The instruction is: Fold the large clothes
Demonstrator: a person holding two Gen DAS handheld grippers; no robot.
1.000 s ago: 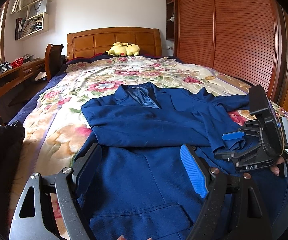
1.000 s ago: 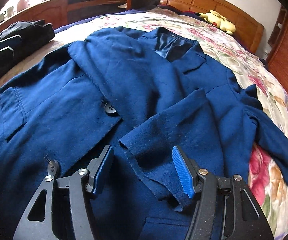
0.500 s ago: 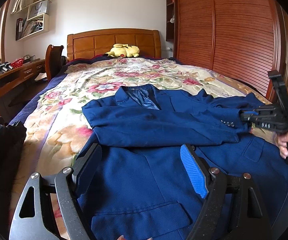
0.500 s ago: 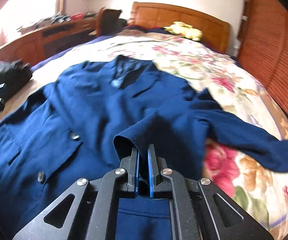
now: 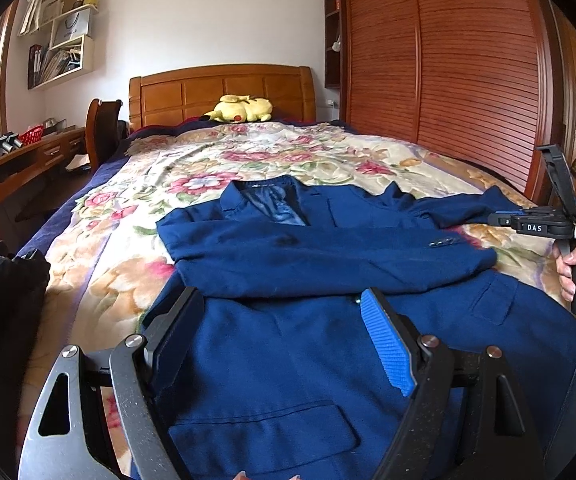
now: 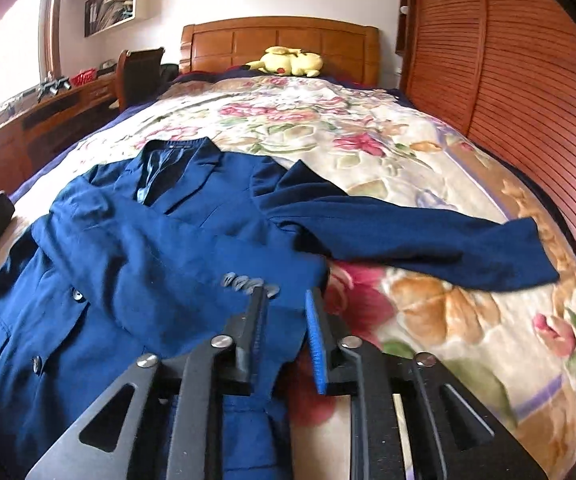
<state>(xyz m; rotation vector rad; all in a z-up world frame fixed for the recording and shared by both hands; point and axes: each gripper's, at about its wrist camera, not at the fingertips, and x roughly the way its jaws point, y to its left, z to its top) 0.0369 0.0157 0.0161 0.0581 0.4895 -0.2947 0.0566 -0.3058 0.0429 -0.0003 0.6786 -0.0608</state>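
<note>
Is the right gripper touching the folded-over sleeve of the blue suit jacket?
Cannot tell. In the right wrist view the right gripper has partly open jaws around the cuff of the folded-over sleeve; neither contact nor gap shows plainly.

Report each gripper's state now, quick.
Left gripper: open, fingers spread wide above the blue blazer, holding nothing.
Right gripper: open a little, fingers at the folded sleeve's cuff, no longer clamped on it.
</note>
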